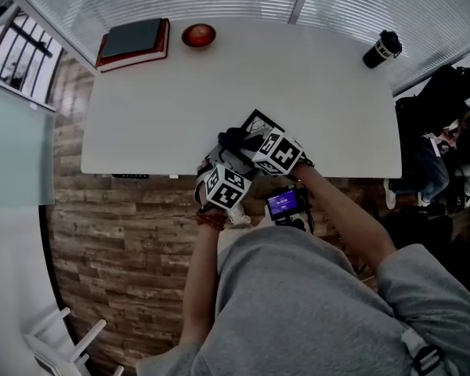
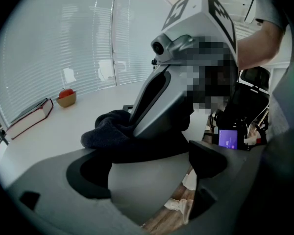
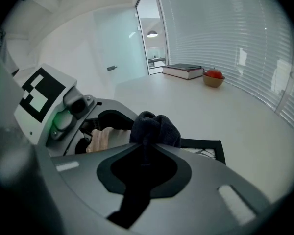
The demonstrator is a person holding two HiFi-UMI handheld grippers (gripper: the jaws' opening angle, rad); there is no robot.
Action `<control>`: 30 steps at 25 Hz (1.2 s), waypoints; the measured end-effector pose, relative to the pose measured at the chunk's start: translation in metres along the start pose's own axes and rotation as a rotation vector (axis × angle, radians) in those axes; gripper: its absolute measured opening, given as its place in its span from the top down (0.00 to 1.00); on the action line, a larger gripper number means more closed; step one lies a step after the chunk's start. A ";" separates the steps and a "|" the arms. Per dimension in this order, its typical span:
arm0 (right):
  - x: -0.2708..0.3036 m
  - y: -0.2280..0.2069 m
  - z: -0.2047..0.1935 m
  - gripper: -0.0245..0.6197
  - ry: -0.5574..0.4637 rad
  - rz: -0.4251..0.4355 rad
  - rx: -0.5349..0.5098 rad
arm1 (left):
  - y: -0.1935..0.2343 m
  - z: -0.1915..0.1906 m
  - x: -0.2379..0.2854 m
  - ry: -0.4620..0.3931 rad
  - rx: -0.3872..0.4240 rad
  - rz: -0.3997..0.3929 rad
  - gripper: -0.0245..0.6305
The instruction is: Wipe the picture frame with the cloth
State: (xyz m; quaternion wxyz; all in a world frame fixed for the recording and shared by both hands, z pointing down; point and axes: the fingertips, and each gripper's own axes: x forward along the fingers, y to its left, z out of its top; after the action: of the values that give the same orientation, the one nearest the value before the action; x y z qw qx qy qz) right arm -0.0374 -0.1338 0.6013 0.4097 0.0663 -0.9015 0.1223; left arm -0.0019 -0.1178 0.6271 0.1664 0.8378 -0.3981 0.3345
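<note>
A black picture frame [image 1: 260, 120] [image 3: 206, 145] lies on the white table [image 1: 219, 77] near its front edge. My right gripper [image 1: 239, 141] [image 3: 146, 148] is shut on a dark bunched cloth [image 1: 233, 137] [image 3: 155, 126], which sits at the frame's near left corner. In the left gripper view the cloth [image 2: 105, 133] hangs from the right gripper's grey body, and only a sliver of the frame [image 2: 127, 106] shows behind it. My left gripper [image 1: 218, 163] [image 2: 147, 173] stands open just off the table's front edge, beside the right one, holding nothing.
A dark book [image 1: 133, 41] and a small bowl with a red fruit [image 1: 198, 34] sit at the table's far left. A black tumbler [image 1: 382, 49] stands far right. A device with a purple screen [image 1: 286, 204] hangs at the person's chest. Wood floor lies below.
</note>
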 end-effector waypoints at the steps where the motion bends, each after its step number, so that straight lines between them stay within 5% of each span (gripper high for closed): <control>1: -0.001 0.002 0.001 0.89 -0.002 0.008 -0.009 | 0.000 0.000 0.000 -0.001 0.000 0.001 0.20; 10: -0.006 0.025 0.005 0.89 -0.036 0.100 -0.059 | -0.001 0.000 0.000 -0.001 0.001 0.002 0.20; 14: -0.019 0.040 0.013 0.88 -0.129 0.180 -0.057 | -0.001 -0.001 0.001 0.000 0.000 0.000 0.20; 18: -0.055 -0.011 0.024 0.88 -0.242 0.015 -0.060 | -0.001 -0.002 0.002 -0.005 0.005 0.002 0.20; 22: -0.078 -0.080 0.032 0.88 -0.220 -0.182 -0.160 | 0.000 -0.002 0.001 -0.006 0.005 0.003 0.20; 30: -0.040 -0.119 0.009 0.88 -0.040 -0.205 -0.203 | 0.000 -0.001 0.001 -0.006 0.004 0.004 0.20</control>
State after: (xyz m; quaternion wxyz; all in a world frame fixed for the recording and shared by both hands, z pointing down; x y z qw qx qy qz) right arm 0.0086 -0.2498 0.5852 0.4065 0.1187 -0.9058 -0.0135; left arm -0.0015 -0.1178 0.6288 0.1626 0.8384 -0.3997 0.3331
